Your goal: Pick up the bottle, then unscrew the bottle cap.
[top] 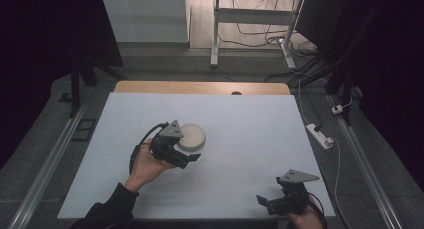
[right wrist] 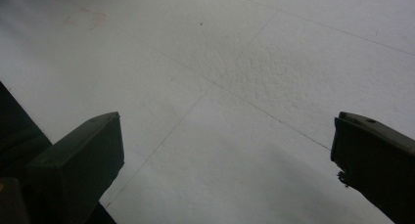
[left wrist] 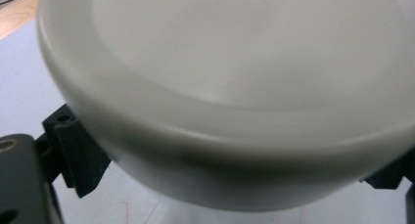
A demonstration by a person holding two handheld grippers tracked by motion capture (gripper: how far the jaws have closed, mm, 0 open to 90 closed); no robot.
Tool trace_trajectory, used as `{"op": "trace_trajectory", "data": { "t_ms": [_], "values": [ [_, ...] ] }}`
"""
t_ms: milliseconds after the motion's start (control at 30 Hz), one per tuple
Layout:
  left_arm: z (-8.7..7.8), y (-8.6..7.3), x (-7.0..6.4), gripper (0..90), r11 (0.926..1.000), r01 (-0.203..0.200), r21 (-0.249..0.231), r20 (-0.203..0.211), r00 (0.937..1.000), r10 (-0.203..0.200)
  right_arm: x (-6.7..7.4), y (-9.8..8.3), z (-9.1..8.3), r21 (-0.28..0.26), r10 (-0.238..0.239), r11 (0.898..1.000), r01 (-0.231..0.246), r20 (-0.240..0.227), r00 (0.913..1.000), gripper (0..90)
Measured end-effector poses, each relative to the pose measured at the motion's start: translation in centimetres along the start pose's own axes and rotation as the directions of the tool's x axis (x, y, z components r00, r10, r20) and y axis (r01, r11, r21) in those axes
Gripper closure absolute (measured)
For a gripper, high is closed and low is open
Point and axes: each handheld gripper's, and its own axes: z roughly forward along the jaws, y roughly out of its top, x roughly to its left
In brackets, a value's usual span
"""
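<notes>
Now | left gripper (top: 187, 151) clamps white bowl (top: 192, 134) | right gripper (top: 270, 201) wide open, holding nothing

Count: one round white plastic bowl (top: 191, 135), at 9 o'clock from centre of the single white-topped counter (top: 250, 139). Two black two-jaw tools: left tool (top: 187, 154) at bowl, right tool (top: 267, 199) at 5 o'clock.

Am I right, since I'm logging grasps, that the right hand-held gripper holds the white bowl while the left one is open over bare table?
Sides swapped. The left hand-held gripper holds the bowl, as the high view shows; the right hand-held gripper is open over bare table.
</notes>
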Motion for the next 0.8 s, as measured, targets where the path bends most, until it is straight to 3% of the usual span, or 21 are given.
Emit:
{"op": "trace_trajectory", "data": {
  "t_ms": [800],
  "values": [
    [0.2,0.0,-1.1,7.4,0.9996,-0.019,-0.021,0.037,0.9991,0.02,0.1,0.1,-0.2,-0.02,-0.008,1.0,0.008,-0.006,0.9999,0.0]
  ]
}}
